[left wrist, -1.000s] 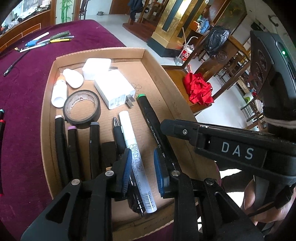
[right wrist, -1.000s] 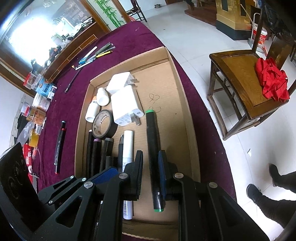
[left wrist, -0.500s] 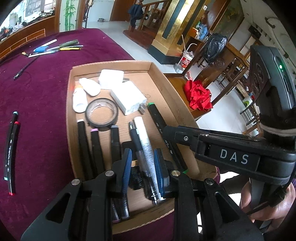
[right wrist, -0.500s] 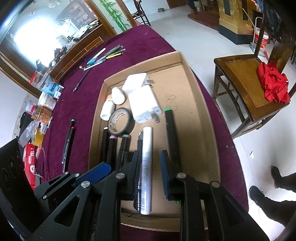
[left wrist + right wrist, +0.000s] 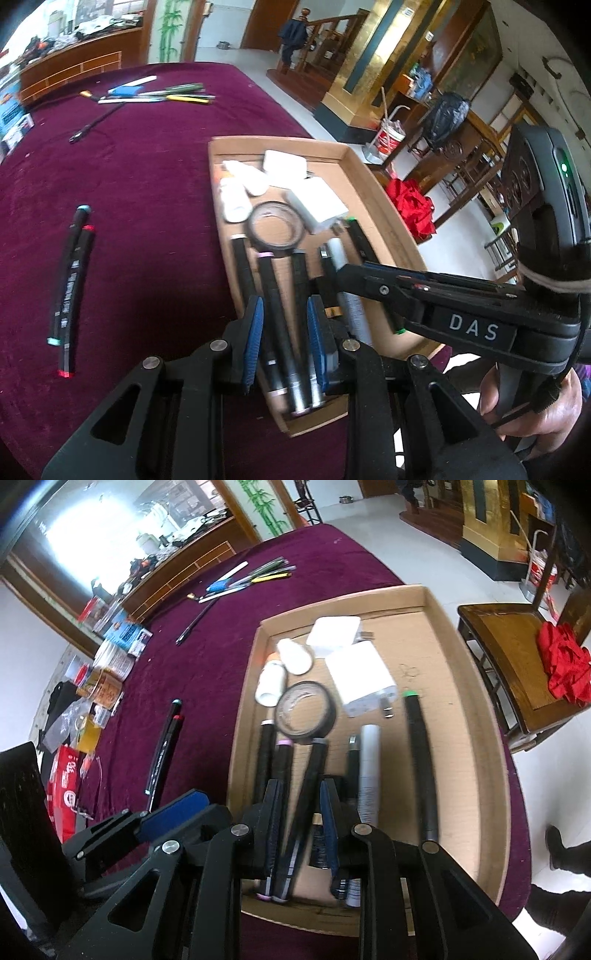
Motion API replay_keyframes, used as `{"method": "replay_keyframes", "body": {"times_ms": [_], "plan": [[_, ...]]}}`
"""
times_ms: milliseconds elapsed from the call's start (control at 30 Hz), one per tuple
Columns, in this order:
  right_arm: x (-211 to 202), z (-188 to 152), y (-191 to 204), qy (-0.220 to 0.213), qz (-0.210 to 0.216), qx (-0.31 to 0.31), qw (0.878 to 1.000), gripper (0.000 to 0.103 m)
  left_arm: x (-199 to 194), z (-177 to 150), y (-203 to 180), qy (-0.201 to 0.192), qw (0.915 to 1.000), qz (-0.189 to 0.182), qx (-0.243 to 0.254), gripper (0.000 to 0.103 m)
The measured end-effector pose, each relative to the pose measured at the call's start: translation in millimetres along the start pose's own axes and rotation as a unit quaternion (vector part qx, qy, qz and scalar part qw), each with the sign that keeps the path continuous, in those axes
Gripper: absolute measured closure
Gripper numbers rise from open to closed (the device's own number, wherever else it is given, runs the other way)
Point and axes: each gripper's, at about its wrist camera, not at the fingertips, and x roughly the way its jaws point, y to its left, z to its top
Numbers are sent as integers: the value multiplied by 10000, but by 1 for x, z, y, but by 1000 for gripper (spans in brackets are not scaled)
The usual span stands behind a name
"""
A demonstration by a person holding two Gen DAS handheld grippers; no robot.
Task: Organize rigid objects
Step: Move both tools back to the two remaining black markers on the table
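Both grippers are seen hovering above the near end of the cardboard tray (image 5: pixel 495 760), where black markers have been laid side by side; the left gripper (image 5: pixel 283 339) is carried nearly closed with nothing clamped between its blue pads (the markers framed by them lie below, in the tray), and the right gripper (image 5: pixel 301 827) is likewise narrowed to a slim gap and empty. Inside the tray a roll of black tape (image 5: pixel 306 713), 2 white chargers (image 5: pixel 360 677), a small white bottle (image 5: pixel 271 683) and a green-capped marker (image 5: pixel 421 760) are already gathered. Still left out on the maroon tablecloth (image 5: pixel 140 206) are 2 loose markers (image 5: pixel 72 288) lying together, well apart from the tray's left wall, and a scatter of pens (image 5: pixel 162 94) at the far side. The main risk is judged to be a failed pick: with jaws this narrow a marker could be pushed or rolled along the cloth rather than straddled, unless they are widened first. Because the 2 loose markers touch, both could be pinched at once and 1 dropped in transit. The grippers are held close together, so a collision is possible, and a low pass could snag the tray rim and shift the sorted row
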Motion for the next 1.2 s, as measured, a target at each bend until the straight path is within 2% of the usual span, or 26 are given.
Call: {"method": "replay_keyframes", "body": {"times_ms": [533,600,767,900,1100,1200], "plan": [[22,-7,54,152,109,-380,9991,82,-36,-17,96,-45,9978,364,-551,82],[22,-7,57,145,126,-384,9991,78,-40,-18,113,-14,9971,430,-625,82],[23,-8,62,119,121,-365,9992,78,-45,-13,152,122,9954,629,-711,82],[25,-9,65,155,81,-367,9992,78,-36,-6,174,330,9948,761,-595,82],[24,-9,64,145,-6,-331,9993,78,-12,5,184,617,9955,480,-534,82],[23,-8,63,132,-50,-296,9995,78,2,12,179,724,9956,465,-362,82]]}}
